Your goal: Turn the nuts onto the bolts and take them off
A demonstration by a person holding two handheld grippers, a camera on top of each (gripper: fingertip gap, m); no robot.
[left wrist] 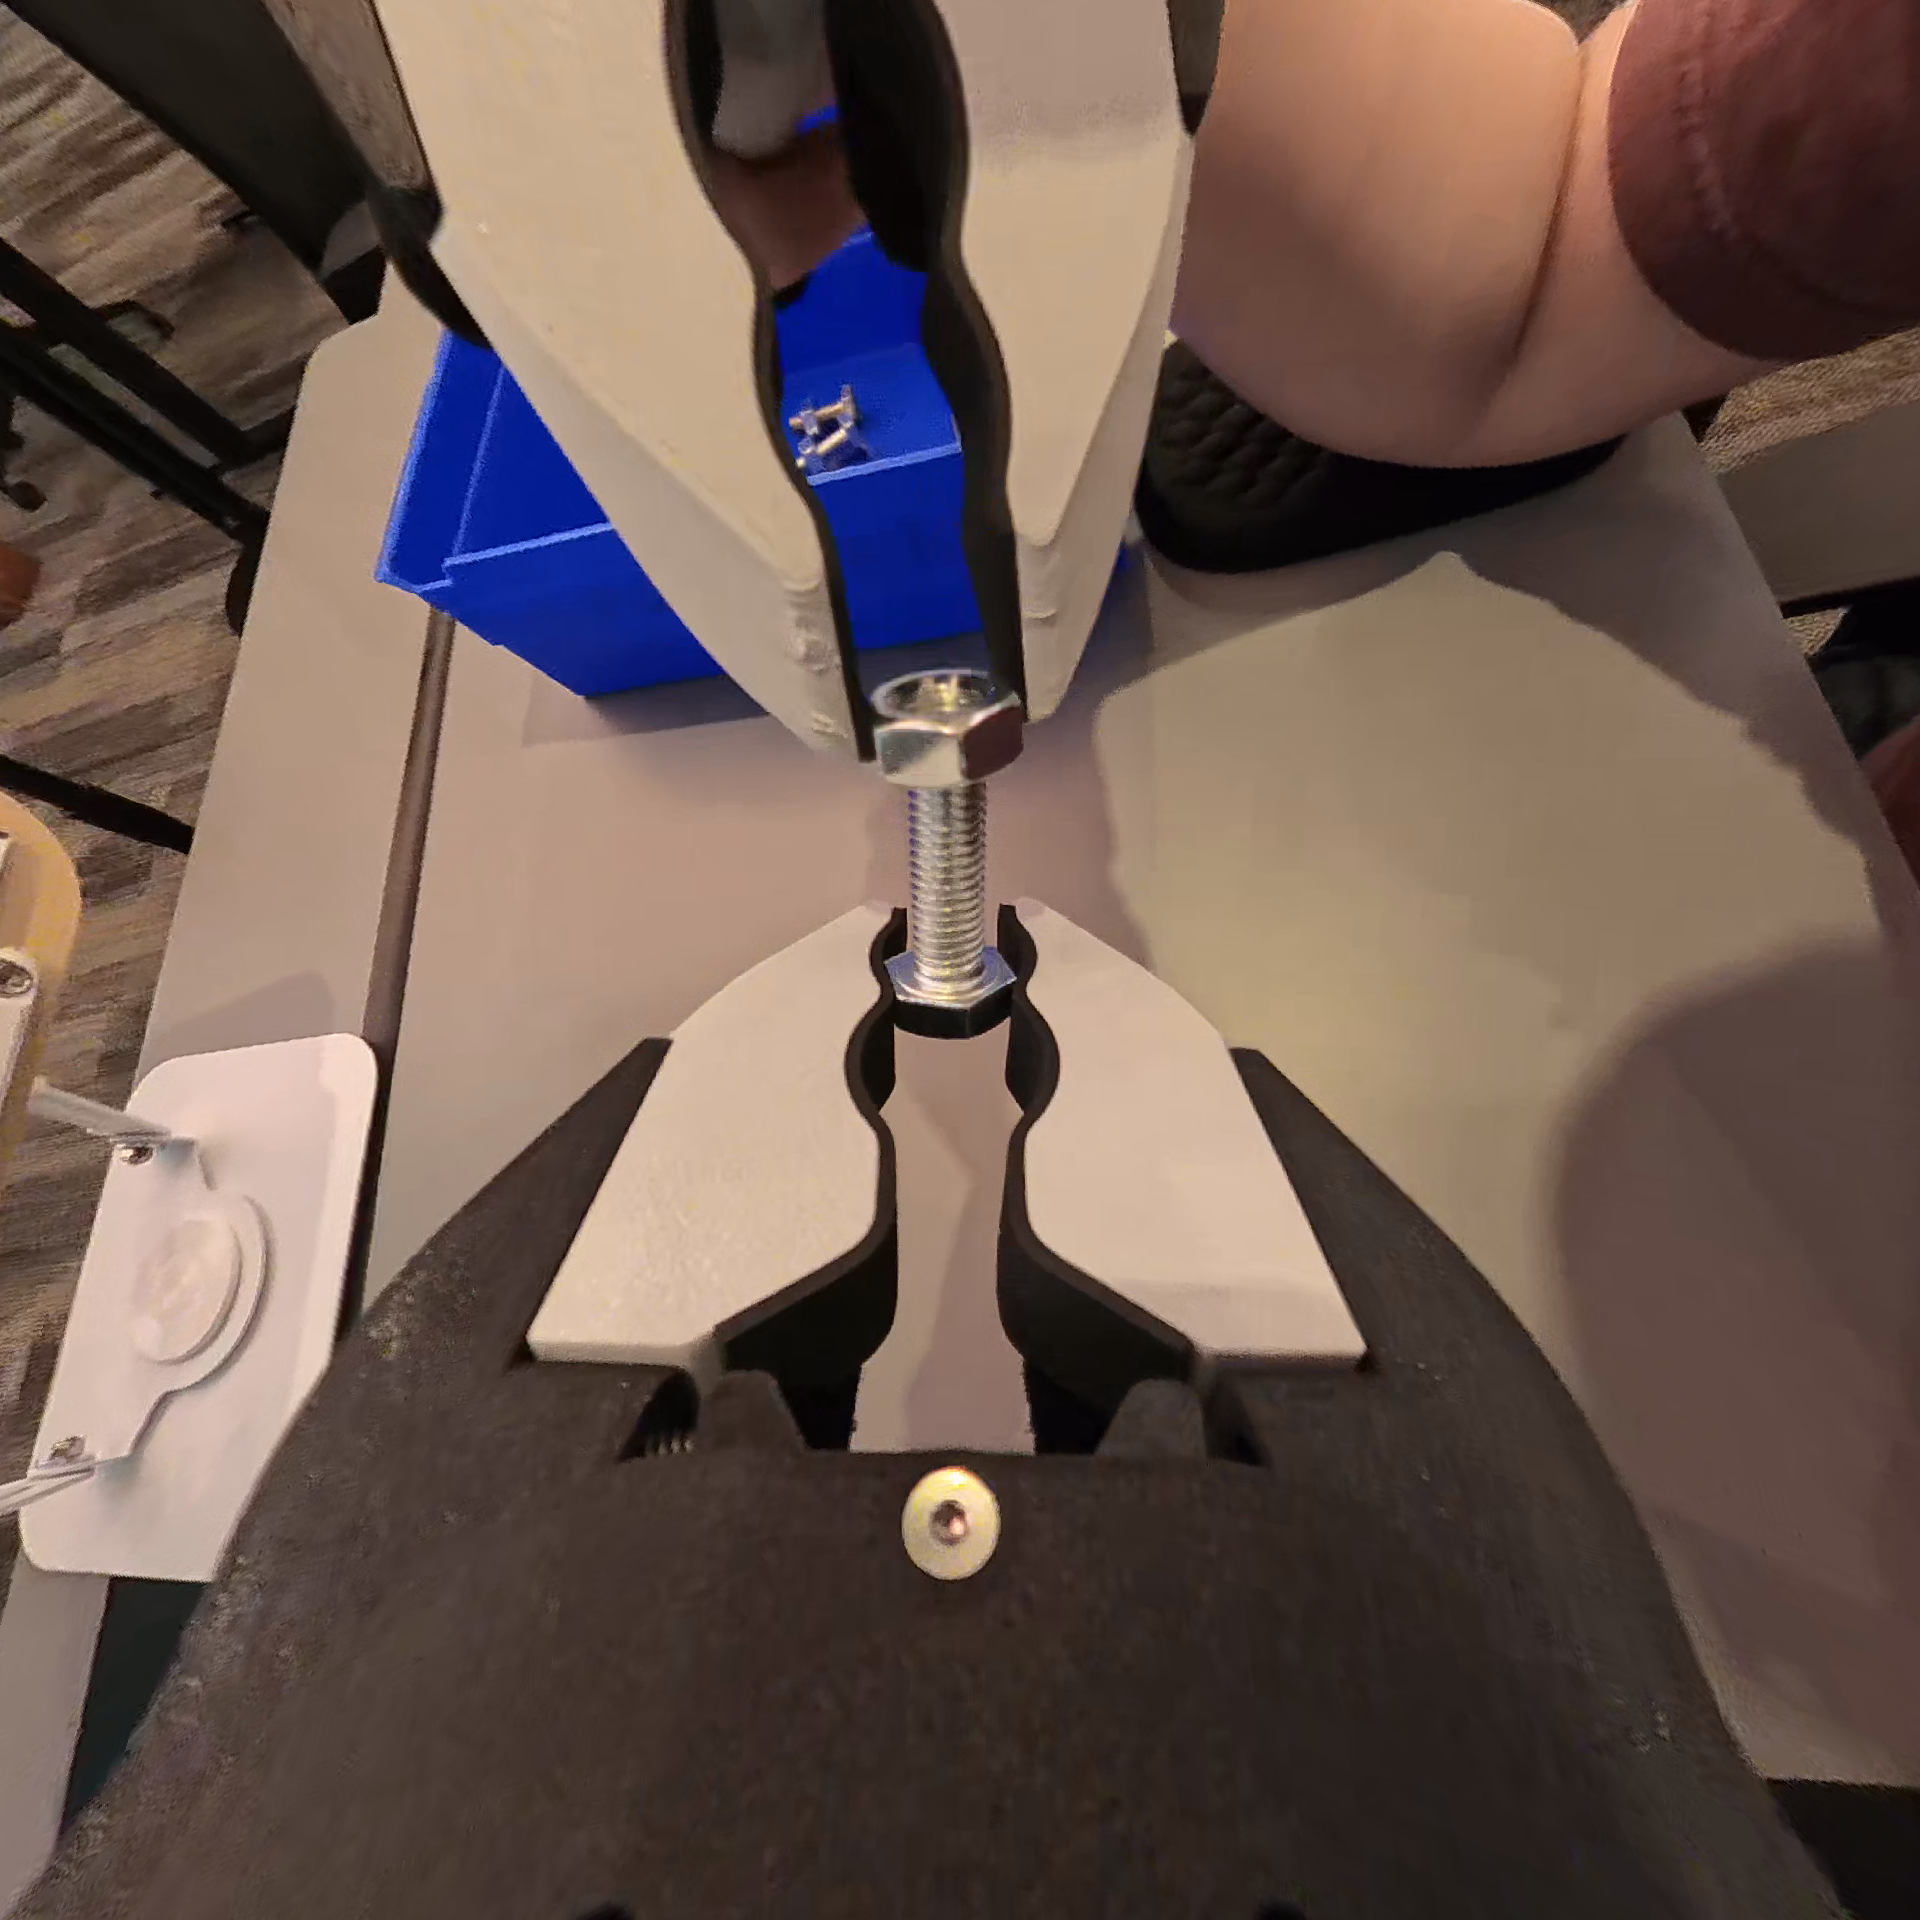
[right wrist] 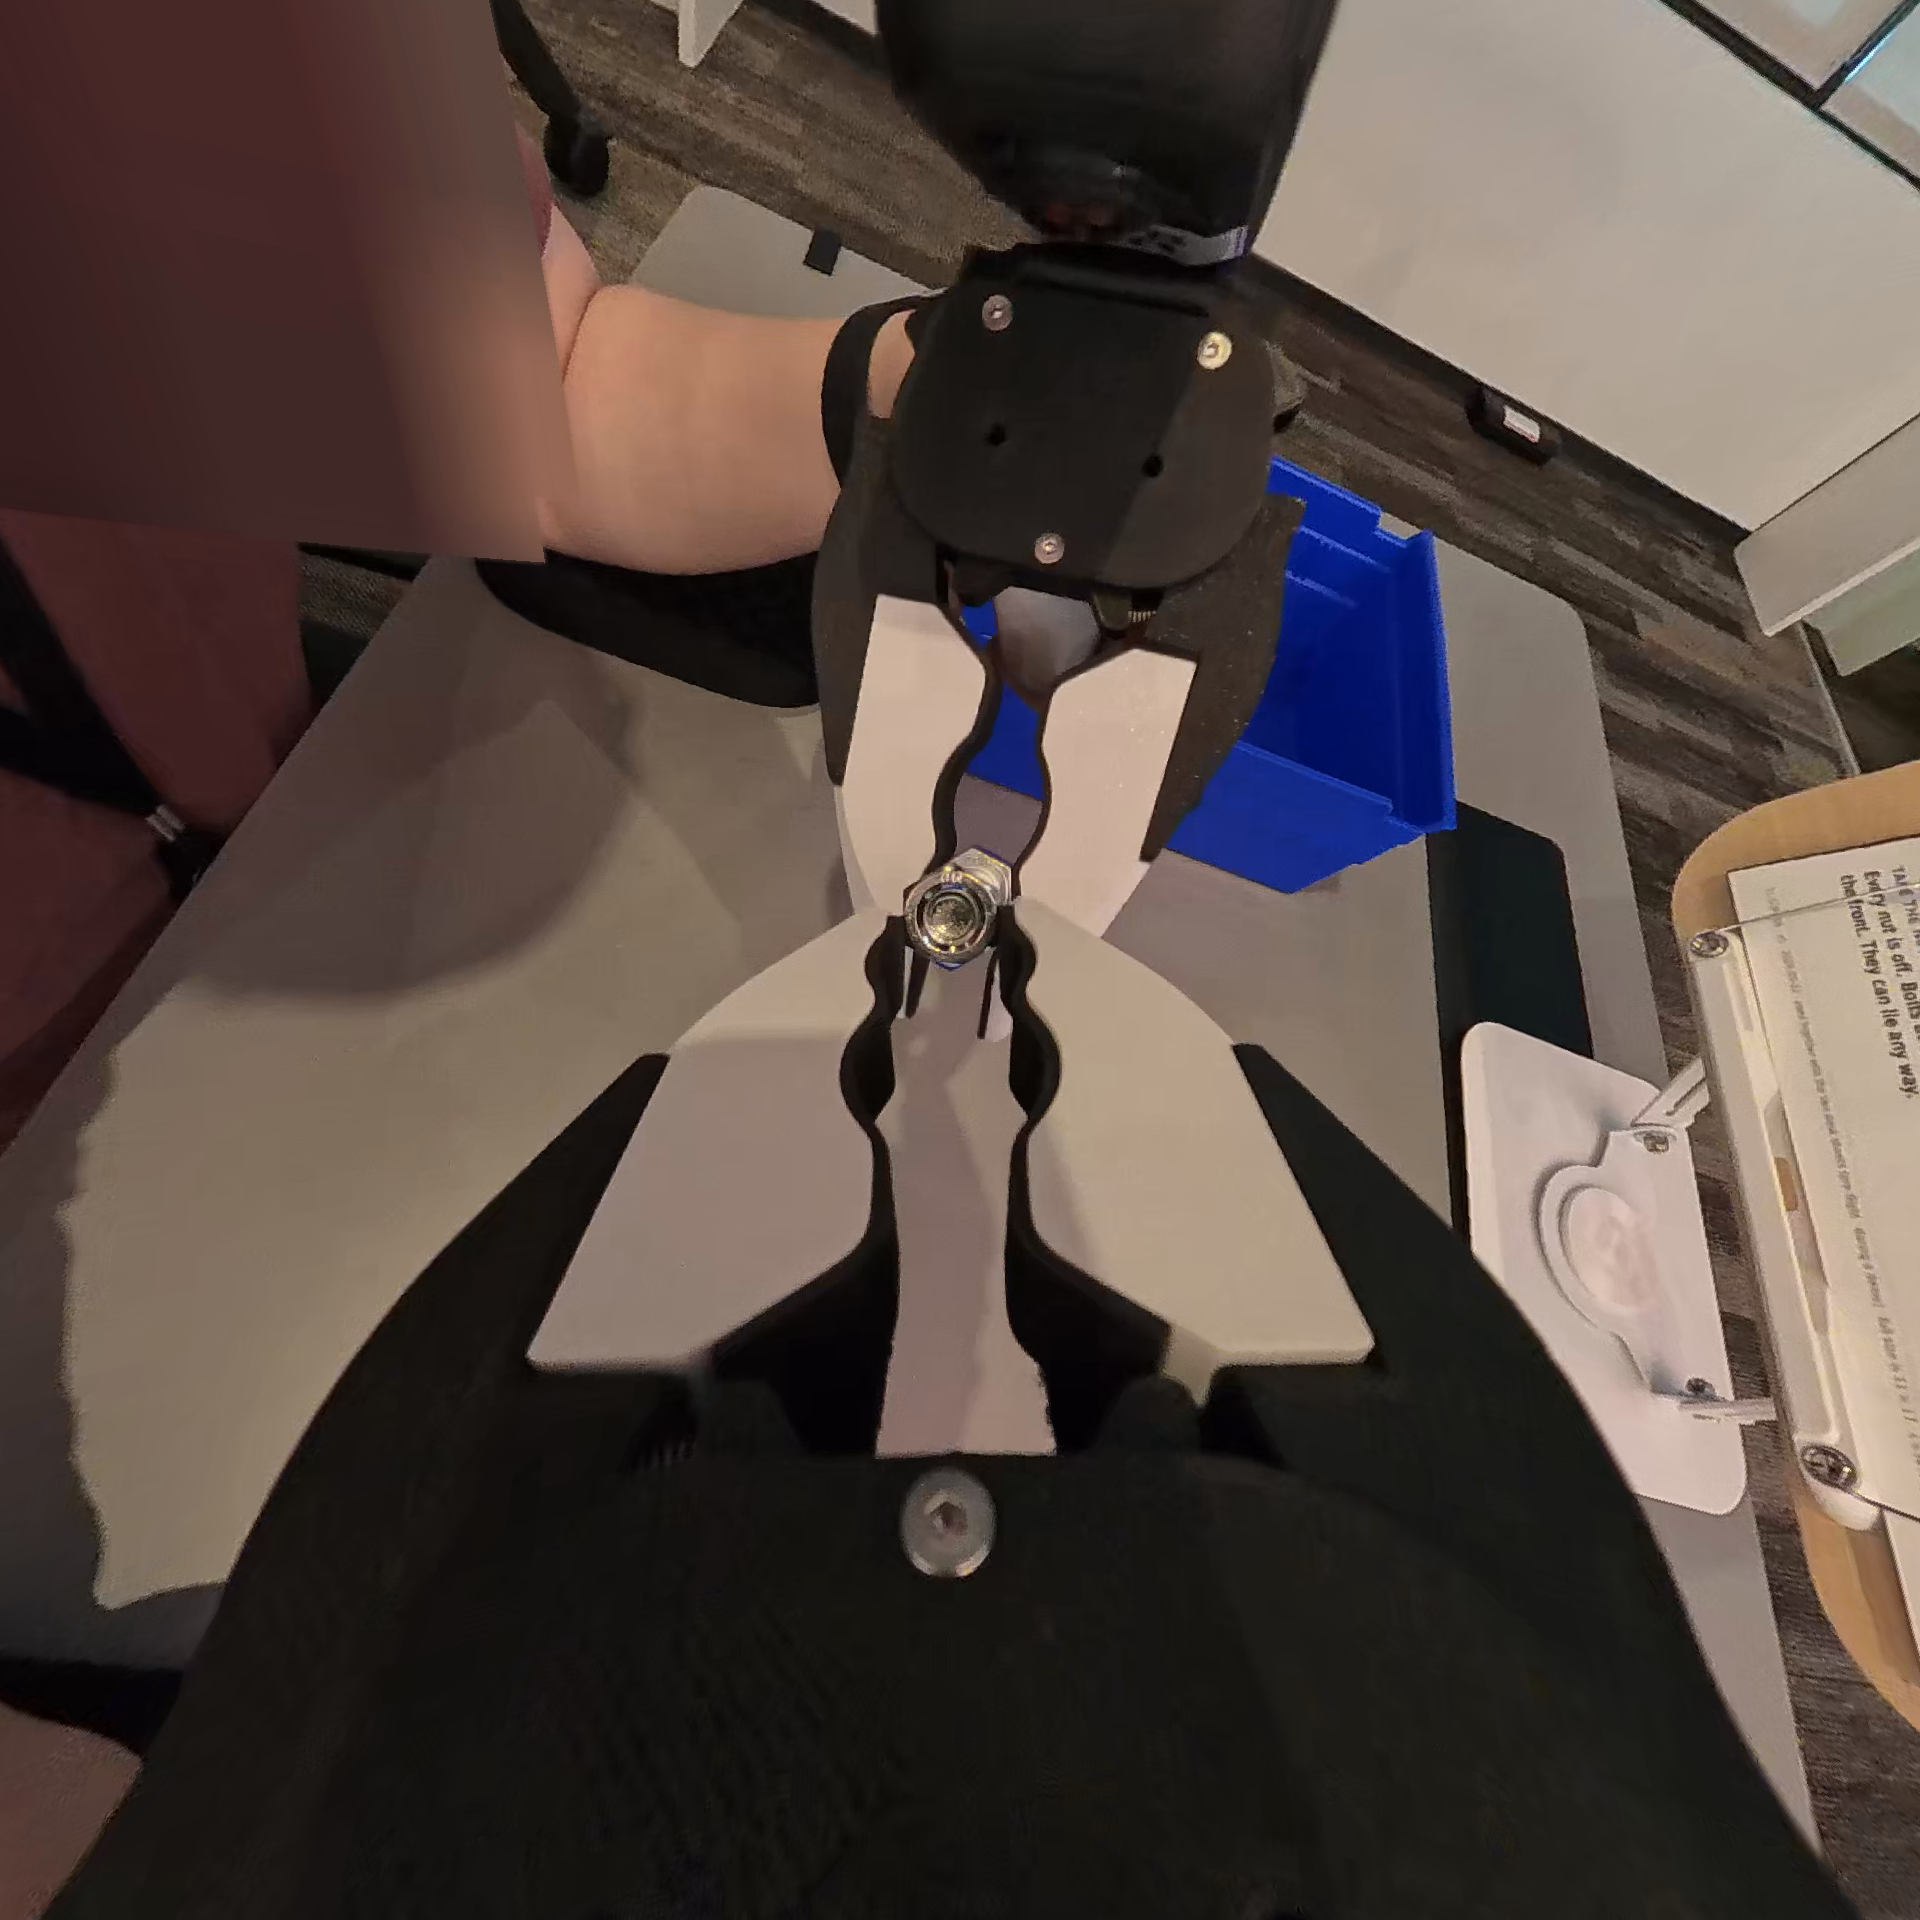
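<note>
Grippers meet above the grey table (left wrist: 1351,831): left gripper (left wrist: 943,997) clamps the silver hex nut (left wrist: 943,982), right gripper (right wrist: 948,940) apparently clamps the threaded steel bolt (left wrist: 943,873).

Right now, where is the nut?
Centre of the left wrist view: the nut sits on the near end of the bolt, clamped in the left hand-held gripper, opposite the right hand-held gripper.

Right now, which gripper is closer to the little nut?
Left. The left gripper pinches the nut; the right gripper holds the bolt by its head, at the far end.
</note>
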